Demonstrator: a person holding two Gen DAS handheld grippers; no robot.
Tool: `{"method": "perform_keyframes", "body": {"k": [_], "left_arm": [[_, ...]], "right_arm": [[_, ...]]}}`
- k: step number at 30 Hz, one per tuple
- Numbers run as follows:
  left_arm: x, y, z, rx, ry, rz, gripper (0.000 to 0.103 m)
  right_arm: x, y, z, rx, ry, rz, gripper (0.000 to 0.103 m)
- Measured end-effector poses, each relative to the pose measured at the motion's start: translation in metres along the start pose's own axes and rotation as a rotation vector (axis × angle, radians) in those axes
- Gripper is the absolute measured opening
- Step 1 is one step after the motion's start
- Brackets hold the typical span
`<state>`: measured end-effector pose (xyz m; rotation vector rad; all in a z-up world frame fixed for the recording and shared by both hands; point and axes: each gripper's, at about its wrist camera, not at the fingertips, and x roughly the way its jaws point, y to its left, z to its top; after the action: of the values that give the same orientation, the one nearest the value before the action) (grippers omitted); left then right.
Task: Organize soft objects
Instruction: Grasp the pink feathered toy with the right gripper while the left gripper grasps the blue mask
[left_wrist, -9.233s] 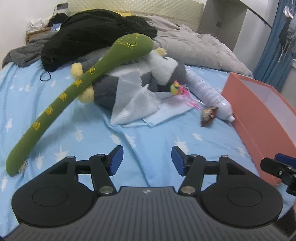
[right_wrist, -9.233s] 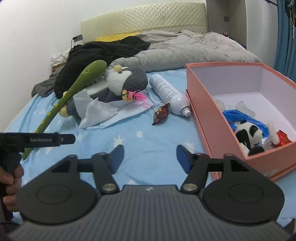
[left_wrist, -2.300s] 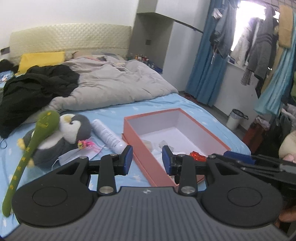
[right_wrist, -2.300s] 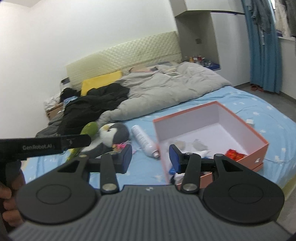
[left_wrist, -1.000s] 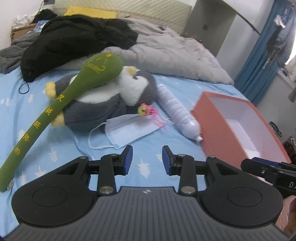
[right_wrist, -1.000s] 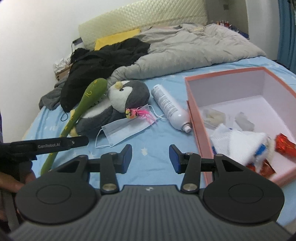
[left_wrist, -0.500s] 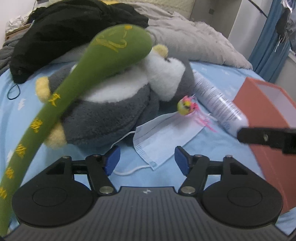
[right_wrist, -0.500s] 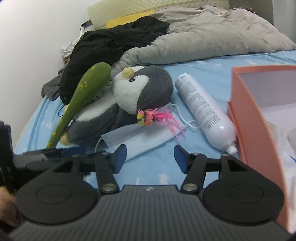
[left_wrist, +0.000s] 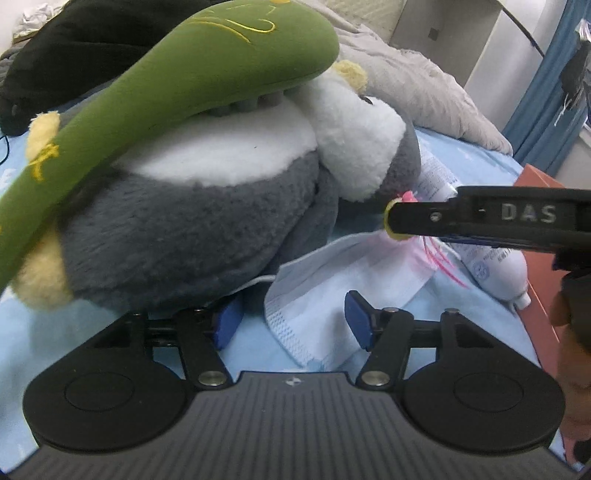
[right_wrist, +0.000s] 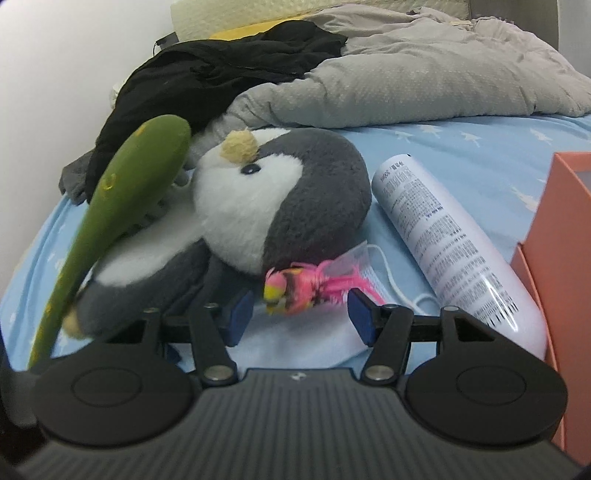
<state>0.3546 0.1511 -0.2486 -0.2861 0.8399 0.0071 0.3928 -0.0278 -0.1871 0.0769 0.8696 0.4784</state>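
**Both grippers closing in on mask and pink toy**

Left gripper (left_wrist: 291, 319) jaws are closing, still apart, straddling the face mask (left_wrist: 343, 284) edge for a pinch. Right gripper (right_wrist: 301, 314) is standing open around the pink toy (right_wrist: 295, 286), untouched. Both are lying on the bed (right_wrist: 461, 147) against the penguin plush (right_wrist: 280, 199), beside the orange box (right_wrist: 561, 236).

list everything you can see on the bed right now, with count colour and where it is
penguin plush: 1, grey and white, lying mid-bed
long plush mallet: 1, green with yellow stitching, resting across the penguin
face mask: 1, pale blue, flat beside the penguin, between both grippers' fingers
small toy: 1, pink and yellow, on the mask
bottle: 1, white, lying between penguin and box
box: 1, orange, at the right edge
duvet: 1, grey, behind
clothing: 1 heap, black, back left
bedsheet: 1, blue with white stars
left gripper: 1, black, blue pads, jaws closing
right gripper: 1, black, blue pads, open
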Motion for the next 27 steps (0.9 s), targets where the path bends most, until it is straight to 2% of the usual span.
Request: {"method": "perform_keyframes", "body": {"k": [4, 6, 8, 9, 10, 12, 15, 27], "left_arm": [[0.008, -0.004, 0.004, -0.020, -0.026, 0.013, 0.059], [0.009, -0.004, 0.004, -0.036, -0.041, 0.027, 0.053], [0.010, -0.002, 0.003, -0.055, -0.050, 0.043, 0.042], [0.010, -0.001, 0.003, -0.069, -0.053, 0.044, 0.037], [0.009, 0.000, 0.004, -0.080, -0.055, 0.038, 0.034], [0.007, -0.001, 0.003, -0.085, -0.054, 0.017, 0.022], [0.003, -0.006, 0.002, -0.073, -0.055, 0.004, 0.016], [-0.054, -0.023, -0.001, -0.118, -0.067, -0.001, 0.010]], "right_arm": [[0.013, 0.002, 0.003, -0.014, 0.003, -0.010, 0.059], [0.017, 0.003, 0.004, -0.018, 0.011, -0.005, 0.058], [0.019, 0.003, 0.005, -0.017, 0.015, -0.002, 0.054], [0.019, 0.003, 0.005, -0.017, 0.019, -0.006, 0.049], [0.020, 0.003, 0.005, -0.019, 0.022, -0.009, 0.043], [0.018, 0.002, 0.004, -0.019, 0.022, -0.012, 0.038], [0.012, 0.002, 0.004, -0.027, 0.009, -0.019, 0.037], [-0.041, 0.009, -0.008, -0.044, -0.008, -0.037, 0.037]]}}
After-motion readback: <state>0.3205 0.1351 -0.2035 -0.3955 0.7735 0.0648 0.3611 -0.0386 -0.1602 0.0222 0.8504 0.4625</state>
